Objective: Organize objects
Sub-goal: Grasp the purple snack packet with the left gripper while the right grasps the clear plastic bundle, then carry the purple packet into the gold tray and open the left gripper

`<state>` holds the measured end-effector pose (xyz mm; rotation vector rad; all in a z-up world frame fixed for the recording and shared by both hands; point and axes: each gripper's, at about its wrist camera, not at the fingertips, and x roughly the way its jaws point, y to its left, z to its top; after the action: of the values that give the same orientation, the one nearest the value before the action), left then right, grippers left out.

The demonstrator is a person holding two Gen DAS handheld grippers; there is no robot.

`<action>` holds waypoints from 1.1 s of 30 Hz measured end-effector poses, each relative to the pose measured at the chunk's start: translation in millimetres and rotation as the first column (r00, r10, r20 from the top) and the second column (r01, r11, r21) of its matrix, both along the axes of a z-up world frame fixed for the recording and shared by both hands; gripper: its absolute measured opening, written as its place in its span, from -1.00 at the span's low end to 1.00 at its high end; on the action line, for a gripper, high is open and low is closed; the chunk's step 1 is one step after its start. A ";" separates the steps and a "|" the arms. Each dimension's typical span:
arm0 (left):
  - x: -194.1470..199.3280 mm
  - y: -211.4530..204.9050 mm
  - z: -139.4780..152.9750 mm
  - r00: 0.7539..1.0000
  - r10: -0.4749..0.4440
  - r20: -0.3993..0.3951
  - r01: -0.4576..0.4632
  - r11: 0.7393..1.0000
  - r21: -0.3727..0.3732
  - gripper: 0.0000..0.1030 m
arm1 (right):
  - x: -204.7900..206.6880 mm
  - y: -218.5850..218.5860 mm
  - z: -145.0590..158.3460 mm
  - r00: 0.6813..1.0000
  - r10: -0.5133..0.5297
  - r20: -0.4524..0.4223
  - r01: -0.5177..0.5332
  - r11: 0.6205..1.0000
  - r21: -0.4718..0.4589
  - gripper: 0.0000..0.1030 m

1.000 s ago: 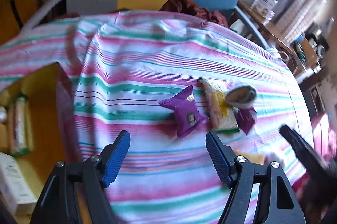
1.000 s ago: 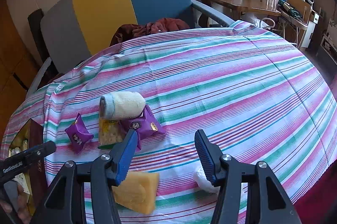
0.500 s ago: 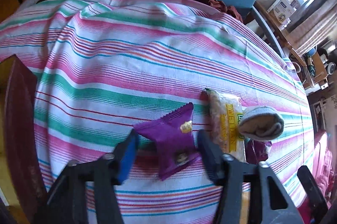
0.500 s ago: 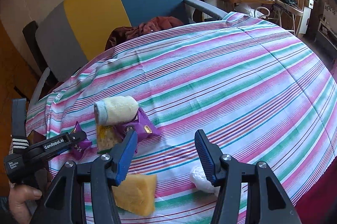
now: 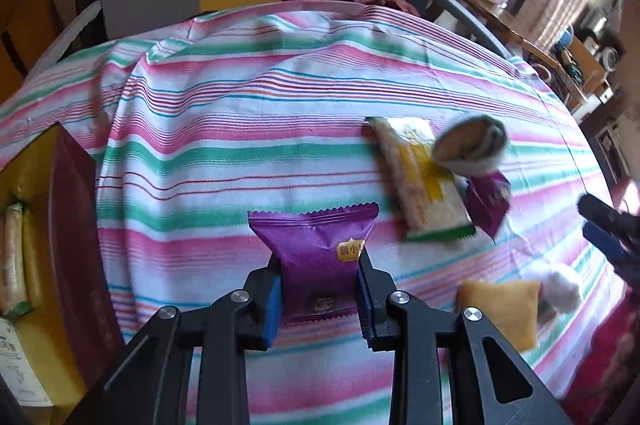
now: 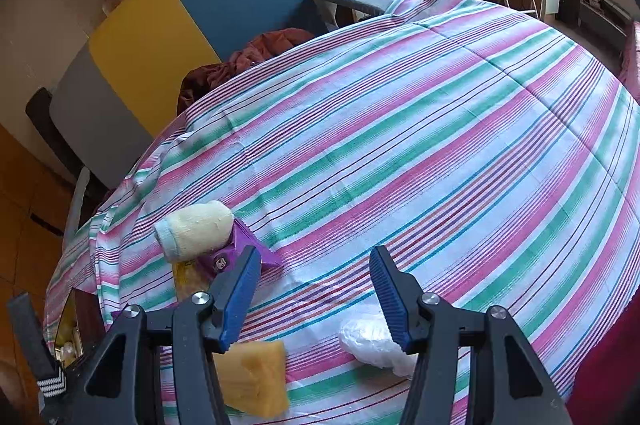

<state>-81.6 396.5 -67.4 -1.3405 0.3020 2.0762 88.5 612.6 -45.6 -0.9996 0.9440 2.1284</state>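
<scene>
Left wrist view shows the left gripper (image 5: pixel 318 285) clamped on the purple snack packet (image 5: pixel 316 257), likely bound for the box (image 5: pixel 68 225); the right gripper (image 6: pixel 316 289) hangs half-open, empty.

On the striped cloth of the bench (image 5: pixel 248 113) lie two purple snack packets: one (image 5: pixel 316 261) at the near edge, a second purple packet (image 5: pixel 486 201) farther right. There is one long yellow-and-green cracker pack (image 5: pixel 420 181), one rolled sock (image 5: pixel 470 145), one yellow sponge (image 5: pixel 500 309) and one white crumpled wad (image 5: pixel 562 289). The open box (image 5: pixel 72 225) at the left edge holds at least two more long packs (image 5: pixel 14 261). Two tongs are in view, the left (image 5: pixel 318 297) and the right (image 6: pixel 314 289).
</scene>
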 end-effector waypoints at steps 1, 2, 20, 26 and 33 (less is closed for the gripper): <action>5.0 -4.5 4.3 1.000 -0.009 -0.003 0.009 1.000 0.009 -0.39 | -0.8 0.3 -1.8 1.000 0.003 0.005 -0.003 1.000 -0.008 0.11; 10.6 -8.9 9.0 1.000 -0.021 -0.010 0.021 1.000 0.020 -0.40 | -1.8 0.5 -4.2 1.000 0.009 0.011 -0.009 1.000 -0.019 0.11; 70.4 -99.5 53.7 0.994 -0.095 -0.046 0.101 0.983 0.155 -0.39 | 21.0 -6.8 -16.0 0.954 0.144 0.262 -0.142 0.989 -0.026 0.11; 72.3 -124.7 57.0 0.997 -0.080 -0.024 0.083 0.979 0.185 -0.39 | 20.3 -0.7 -30.8 0.943 0.133 0.306 -0.124 0.991 -0.051 0.12; 70.1 -163.8 62.9 0.999 -0.031 -0.028 0.036 0.977 0.211 -0.39 | 25.0 3.6 -45.2 0.955 0.118 0.271 -0.090 0.990 -0.113 -0.28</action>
<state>-11.6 232.6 -4.5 -1.1761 0.1094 2.0341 113.5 616.1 -90.8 -1.3841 0.8807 1.9722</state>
